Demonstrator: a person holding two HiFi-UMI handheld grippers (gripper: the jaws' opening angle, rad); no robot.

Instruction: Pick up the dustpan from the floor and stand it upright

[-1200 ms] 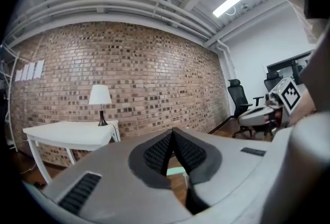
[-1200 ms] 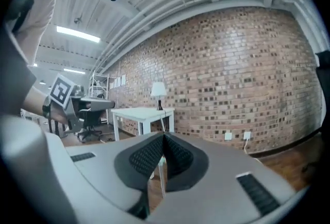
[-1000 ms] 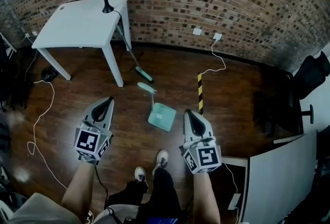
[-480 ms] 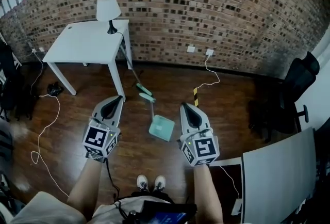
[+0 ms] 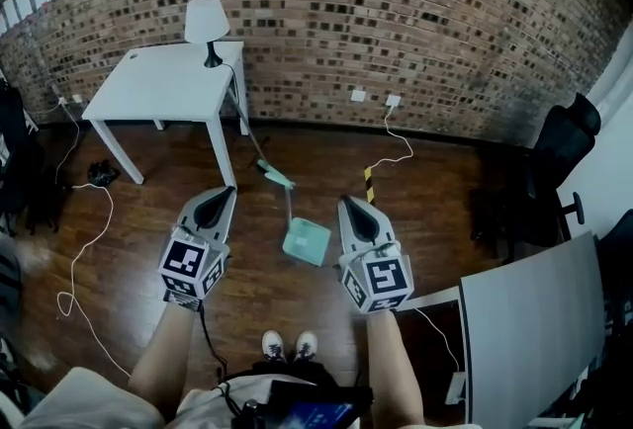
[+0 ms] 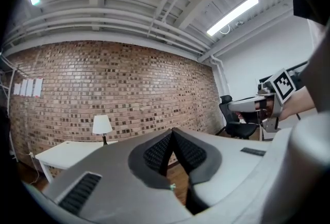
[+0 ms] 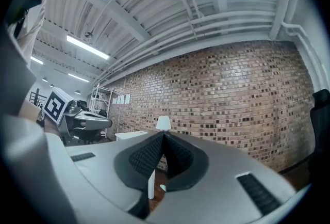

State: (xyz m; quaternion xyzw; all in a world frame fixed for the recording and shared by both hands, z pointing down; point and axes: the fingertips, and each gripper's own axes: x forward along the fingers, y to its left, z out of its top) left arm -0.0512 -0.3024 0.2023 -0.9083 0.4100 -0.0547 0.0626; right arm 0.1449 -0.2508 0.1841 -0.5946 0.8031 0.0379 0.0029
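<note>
Fingers (image 6: 156, 152) of the left gripper (image 5: 226, 190) are seen pressed together tip to tip, with nothing held between them. The fingers (image 7: 146, 157) of the right gripper (image 5: 346, 203) are likewise fully closed and empty. Both grippers are held level in the air, side by side and apart, and are pointed at the brick wall (image 5: 415, 12). In the head view the teal dustpan (image 5: 307, 243) is seen lying flat on the wood floor (image 5: 445, 190), in the gap between the two grippers. It is touched by neither. From the left fingertips its pan is found at about 4 o'clock, and from the right fingertips at about 8 o'clock. Its handle (image 5: 289, 212) is laid out from the pan toward 11 o'clock, so that it runs between the two pairs of fingertips. A white table (image 5: 158, 81) with a lamp (image 5: 206, 22) on it is placed against the wall, at about 11 o'clock from the dustpan. A pair of shoes (image 5: 287, 348) is seen on the floor at 6 o'clock from it.
</note>
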